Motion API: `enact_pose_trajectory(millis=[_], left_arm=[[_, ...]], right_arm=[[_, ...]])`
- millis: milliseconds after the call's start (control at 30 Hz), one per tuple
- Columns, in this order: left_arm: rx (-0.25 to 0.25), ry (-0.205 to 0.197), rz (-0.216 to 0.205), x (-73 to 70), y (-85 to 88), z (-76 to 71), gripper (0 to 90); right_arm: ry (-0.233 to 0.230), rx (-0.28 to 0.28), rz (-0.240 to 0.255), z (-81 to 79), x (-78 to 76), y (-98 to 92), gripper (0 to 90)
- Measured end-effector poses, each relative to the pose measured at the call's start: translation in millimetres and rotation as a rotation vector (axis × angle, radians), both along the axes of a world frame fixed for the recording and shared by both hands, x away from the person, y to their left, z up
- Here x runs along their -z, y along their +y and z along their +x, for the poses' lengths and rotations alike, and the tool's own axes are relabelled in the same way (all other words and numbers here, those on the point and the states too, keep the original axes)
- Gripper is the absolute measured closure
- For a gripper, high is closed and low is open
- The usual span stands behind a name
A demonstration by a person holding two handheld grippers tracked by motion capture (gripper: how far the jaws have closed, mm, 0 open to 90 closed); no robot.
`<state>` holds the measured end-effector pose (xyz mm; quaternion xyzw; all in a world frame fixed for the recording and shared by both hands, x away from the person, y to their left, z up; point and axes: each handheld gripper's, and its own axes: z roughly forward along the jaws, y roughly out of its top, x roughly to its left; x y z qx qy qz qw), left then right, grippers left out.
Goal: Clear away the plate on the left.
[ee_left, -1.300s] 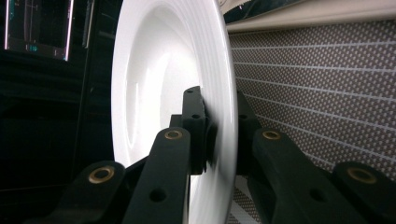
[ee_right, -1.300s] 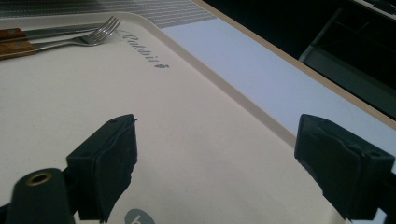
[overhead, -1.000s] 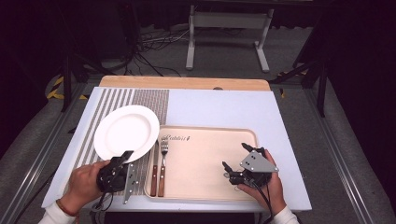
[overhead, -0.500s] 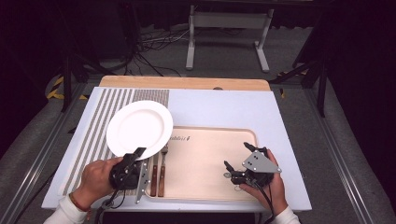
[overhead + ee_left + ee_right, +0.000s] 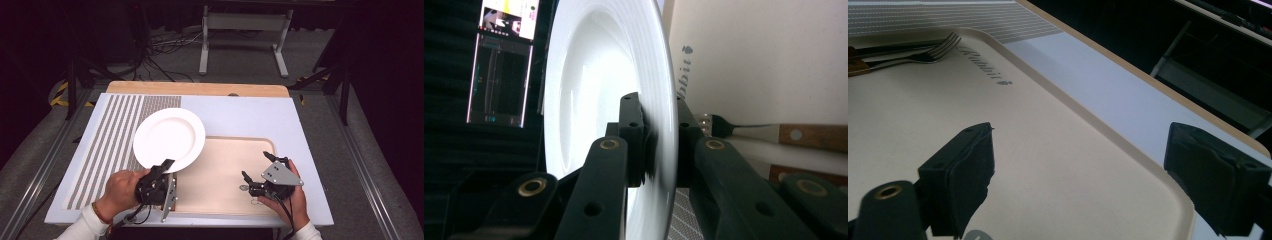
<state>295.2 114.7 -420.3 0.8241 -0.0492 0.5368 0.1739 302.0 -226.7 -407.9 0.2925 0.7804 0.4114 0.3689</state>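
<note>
Plate: a round white plate (image 5: 169, 139), plain, lifted off the table and held by its near rim. Seen from the high view, it overlaps the left edge of the tray and part of the striped mat.
Plate, close up: in the left gripper view the plate (image 5: 594, 100) stands on edge, its rim running between the two black jaws.
Left gripper: the left gripper (image 5: 161, 172) is clamped on the plate's near rim, one jaw on each face of the plate. It sits at the tray's near left corner, in the person's left hand (image 5: 120, 186).
Tray: a beige tray (image 5: 225, 170) with rounded corners lies flat on the table, right of the mat. Small dark lettering is printed near its far edge.
Cutlery: a fork (image 5: 724, 126) with a wooden handle lies at the tray's left side, and a second wooden handle lies beside it.
Mat: a grey and white striped mat (image 5: 110, 140) lies left of the tray, partly under the plate.
Right gripper: the right gripper (image 5: 261, 172) rests over the tray's near right part, jaws spread wide with nothing between them, in the right hand (image 5: 290, 200).
Table: a pale table (image 5: 250, 115) with a wooden far edge carries the tray and mat.
</note>
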Motion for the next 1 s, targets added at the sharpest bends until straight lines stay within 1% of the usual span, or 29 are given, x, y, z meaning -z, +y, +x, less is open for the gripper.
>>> enact_pose_trajectory(millis=[133,167,200,233,267,333,367,467,533,567,700,733,767,800,833,900,1000], left_arm=[[0.013,0.005,-0.007,-0.6,-6.8,-0.8,81.4],[0.031,-0.007,0.0,-1.2,-8.6,-0.2,81.4],[0.022,0.001,-0.007,-0.9,-10.2,-1.5,81.4],[0.041,-0.008,-0.009,-1.3,-11.8,-0.7,81.4],[0.032,0.002,-0.008,-1.1,-12.7,-1.6,81.4],[0.04,0.003,-0.01,-0.7,-16.1,-2.2,81.4],[0.047,0.001,-0.003,-0.7,-17.9,-2.5,81.4],[0.064,0.002,-0.002,0.4,-23.0,-3.7,81.4],[0.087,-0.01,0.001,1.2,-28.2,-4.7,81.4],[0.087,0.0,0.004,2.3,-31.2,-6.2,81.4],[0.103,0.008,0.008,3.9,-37.0,-7.8,81.3],[0.127,0.002,0.012,5.6,-41.0,-8.4,81.3],[0.126,0.009,0.014,6.5,-42.7,-9.5,81.3],[0.14,0.002,0.013,7.1,-44.8,-9.5,81.3],[0.134,0.01,0.012,8.2,-46.2,-10.6,81.3],[0.131,0.009,0.015,8.6,-48.0,-11.5,81.3],[0.157,0.018,0.026,9.8,-53.8,-12.5,81.3]], right_arm=[[-0.001,0.003,0.0,0.1,-0.3,-0.8,13.8],[0.0,0.002,0.002,0.1,-0.5,-1.1,13.8],[-0.001,0.003,0.004,-0.1,-0.6,-1.2,13.8],[-0.002,0.005,0.002,-0.2,-0.7,-1.4,13.8],[-0.003,0.007,0.001,-0.3,-0.7,-1.6,13.8],[-0.003,0.008,0.003,-1.0,-0.9,-2.1,13.8],[-0.004,0.009,0.001,-1.3,-0.9,-2.5,13.8],[-0.005,0.013,0.004,-2.0,-1.1,-4.4,13.8],[-0.005,0.019,0.008,-2.0,-1.4,-5.8,13.8],[-0.004,0.021,0.012,-2.1,-1.6,-6.2,13.8],[-0.008,0.024,0.011,-2.4,-2.2,-7.3,13.8],[-0.009,0.024,0.012,-2.3,-2.3,-7.5,13.8],[-0.01,0.025,0.014,-2.3,-2.5,-7.7,13.8],[-0.012,0.024,0.016,-2.2,-2.6,-7.8,13.8],[-0.014,0.026,0.016,-2.4,-2.8,-8.0,13.8],[-0.014,0.028,0.019,-2.6,-3.0,-8.2,13.8],[-0.016,0.035,0.021,-2.7,-3.8,-9.7,13.8]])
